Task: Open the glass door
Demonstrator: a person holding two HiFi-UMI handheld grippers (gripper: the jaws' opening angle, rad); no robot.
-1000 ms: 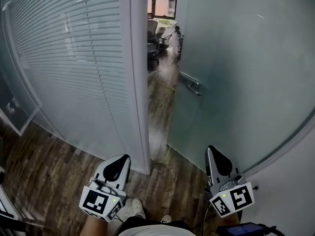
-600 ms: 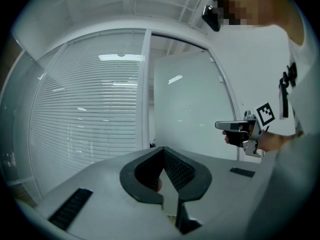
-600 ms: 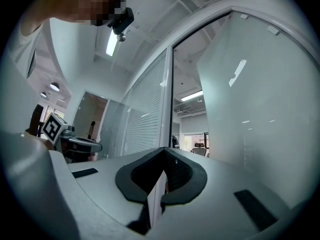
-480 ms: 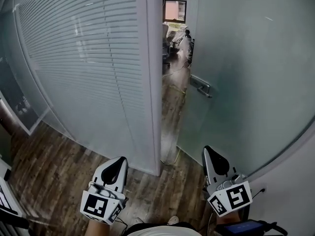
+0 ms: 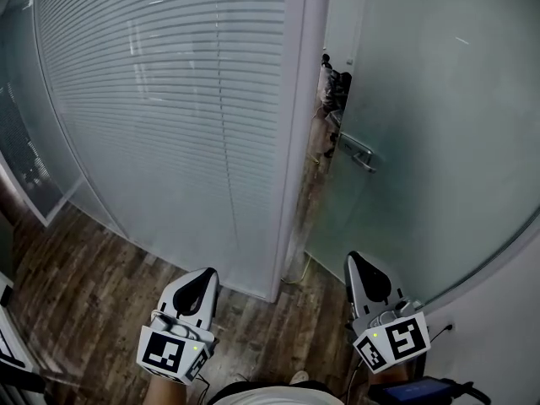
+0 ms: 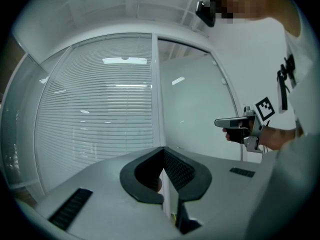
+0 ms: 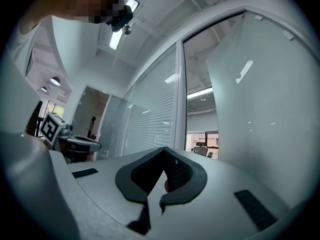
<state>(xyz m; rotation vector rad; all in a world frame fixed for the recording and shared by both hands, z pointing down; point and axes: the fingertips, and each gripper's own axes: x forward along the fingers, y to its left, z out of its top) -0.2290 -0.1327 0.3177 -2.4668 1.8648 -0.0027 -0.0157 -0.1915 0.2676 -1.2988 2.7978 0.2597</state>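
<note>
Wood floor [image 5: 84, 251] before ajar glass door [image 5: 422, 142]; left gripper [image 5: 202, 278] and right gripper [image 5: 358, 265] clenched empty.

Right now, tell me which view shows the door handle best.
The head view: the door handle shows plainly as a metal lever on the frosted glass door. The left and right gripper views show only the door's glass; no handle can be made out.

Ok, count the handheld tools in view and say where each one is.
2. The left grey two-jaw tool with a marker cube is at the head view's lower left; the right grey tool is lower right, near the frosted glass door. None seems hidden.
</note>
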